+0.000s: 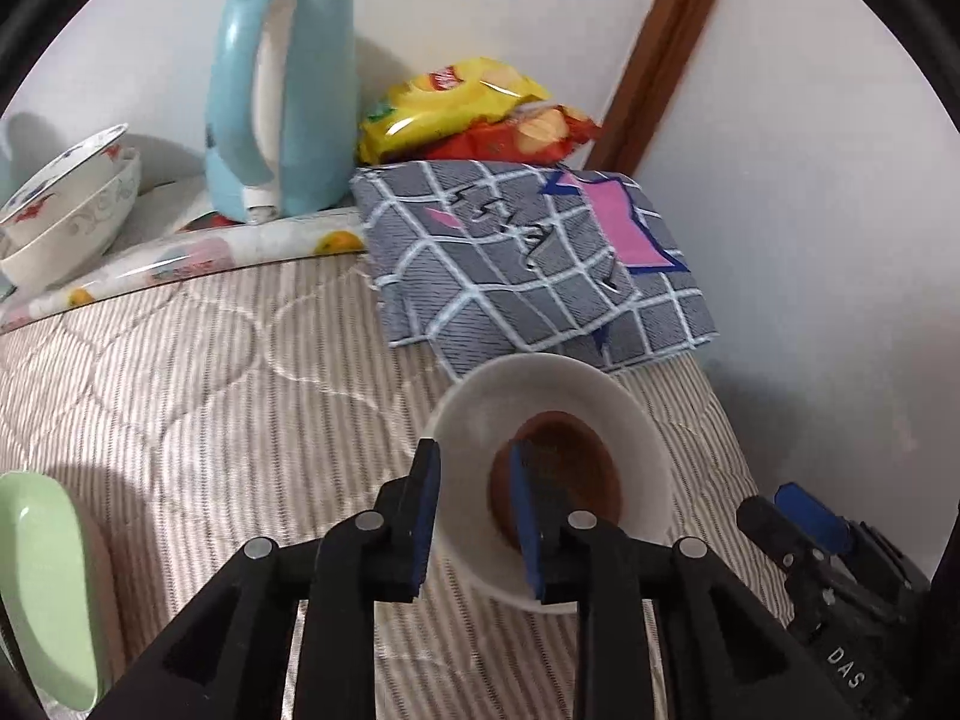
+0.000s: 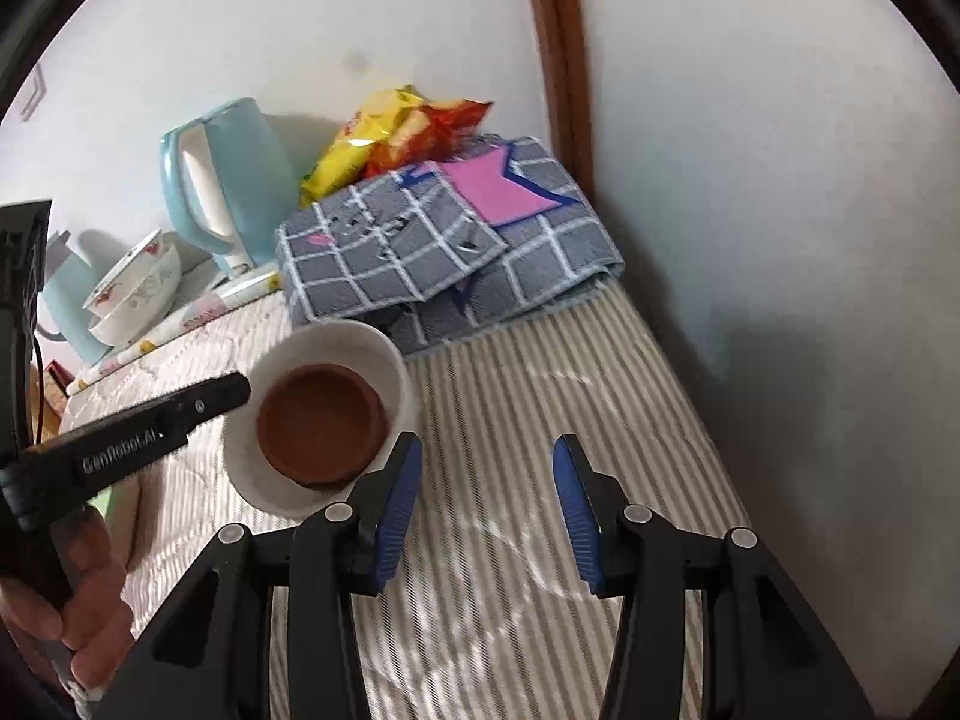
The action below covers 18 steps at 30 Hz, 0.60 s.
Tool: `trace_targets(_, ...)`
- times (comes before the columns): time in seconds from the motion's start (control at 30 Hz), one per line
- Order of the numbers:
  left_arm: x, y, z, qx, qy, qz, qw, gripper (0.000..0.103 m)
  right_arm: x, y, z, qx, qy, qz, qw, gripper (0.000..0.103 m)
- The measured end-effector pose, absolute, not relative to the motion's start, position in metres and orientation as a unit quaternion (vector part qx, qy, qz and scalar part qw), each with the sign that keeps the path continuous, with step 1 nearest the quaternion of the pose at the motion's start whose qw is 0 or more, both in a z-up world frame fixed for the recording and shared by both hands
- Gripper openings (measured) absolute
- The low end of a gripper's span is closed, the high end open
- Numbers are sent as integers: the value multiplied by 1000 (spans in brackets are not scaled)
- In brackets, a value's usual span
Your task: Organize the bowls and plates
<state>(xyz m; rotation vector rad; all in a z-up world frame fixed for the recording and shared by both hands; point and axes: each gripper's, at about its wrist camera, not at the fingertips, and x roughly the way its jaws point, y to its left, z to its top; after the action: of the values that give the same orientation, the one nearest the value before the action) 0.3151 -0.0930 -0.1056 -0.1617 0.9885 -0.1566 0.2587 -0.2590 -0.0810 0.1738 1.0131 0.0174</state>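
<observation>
A white bowl (image 1: 600, 402) with a small brown dish (image 1: 576, 468) inside rests on the striped quilt. My left gripper (image 1: 474, 516) straddles its near-left rim, one finger outside and one inside, jaws narrowed around the wall; whether they press it is unclear. The bowl (image 2: 360, 348) and brown dish (image 2: 324, 420) also show in the right wrist view, with the left gripper's finger (image 2: 198, 405) at the rim. My right gripper (image 2: 486, 510) is open and empty, just right of the bowl. Two stacked patterned bowls (image 1: 72, 204) stand at the far left. A green dish (image 1: 48, 594) lies at the near left.
A light blue kettle (image 1: 282, 102) stands at the back by the wall. Snack bags (image 1: 468, 108) lie behind a folded grey checked cloth (image 1: 528, 264). A wall and brown door frame (image 1: 666, 54) bound the right side. The right gripper (image 1: 822, 546) sits beside the bowl.
</observation>
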Motion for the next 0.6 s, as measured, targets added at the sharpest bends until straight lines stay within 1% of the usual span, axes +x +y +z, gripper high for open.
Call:
trace_targets(0.13,315,-82,-109,-90,486,-73,866,23,274,-246,-81,79,489,31,868,46)
trace_targets(0.23,315,-78,-112,-94,491,-69,863,23,286,-241,-84,82,494,33,865,42)
trace_targets(0.27,315,-77,-113,-92,494,-68,862,23,289,-238,-86,78,498,35,863,39)
trace_targets(0.37,319,-79,-118,-89,503,-67,857,23,298,-232,-93,74,507,40,858,36)
trace_targets(0.43,322,-80,-121,-91,511,-68,852,23,302,-229,-99,69,518,39,852,30)
trace_targets(0.47,324,-82,-125,-90,515,-72,849,23,304,-227,-102,64,524,40,849,24)
trace_targets(0.5,325,-83,-127,-87,518,-72,848,23,306,-224,-106,58,530,45,845,22)
trace_targets(0.6,329,-85,-135,-79,527,-66,843,23,309,-220,-115,46,540,37,840,21)
